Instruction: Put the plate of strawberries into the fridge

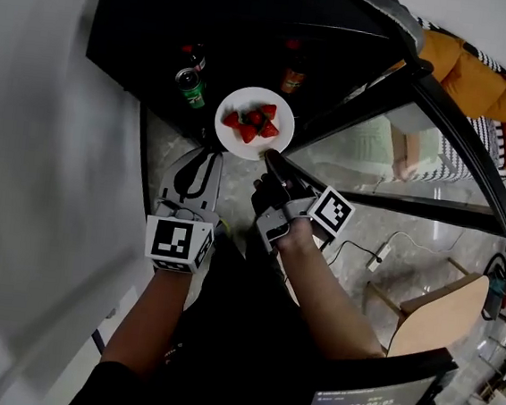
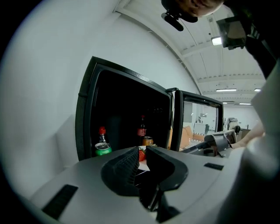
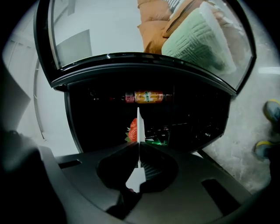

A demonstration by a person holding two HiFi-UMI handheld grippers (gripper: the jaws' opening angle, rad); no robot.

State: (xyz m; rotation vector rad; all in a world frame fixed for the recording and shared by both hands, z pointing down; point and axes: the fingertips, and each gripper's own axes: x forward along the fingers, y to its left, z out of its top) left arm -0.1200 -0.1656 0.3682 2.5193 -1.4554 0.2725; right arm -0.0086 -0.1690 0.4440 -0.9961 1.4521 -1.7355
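Observation:
A white plate (image 1: 254, 121) with several red strawberries (image 1: 252, 123) hangs level at the mouth of the dark fridge (image 1: 164, 26). My right gripper (image 1: 270, 156) is shut on the plate's near rim. In the right gripper view the plate (image 3: 138, 124) shows edge-on between the jaws of that gripper (image 3: 138, 146), with strawberries (image 3: 132, 130) on its left. My left gripper (image 1: 206, 152) is just left of the plate and holds nothing. In its own view the left gripper (image 2: 142, 151) has its jaws slightly apart, and a strawberry (image 2: 141, 154) shows through the gap.
Inside the fridge stand a green can (image 1: 190, 87), a red-capped bottle (image 1: 195, 56) and a dark bottle (image 1: 292, 71). The glass fridge door (image 1: 421, 143) is swung open at the right. A white wall (image 1: 40, 175) is at the left, a wooden chair (image 1: 443, 316) behind at the right.

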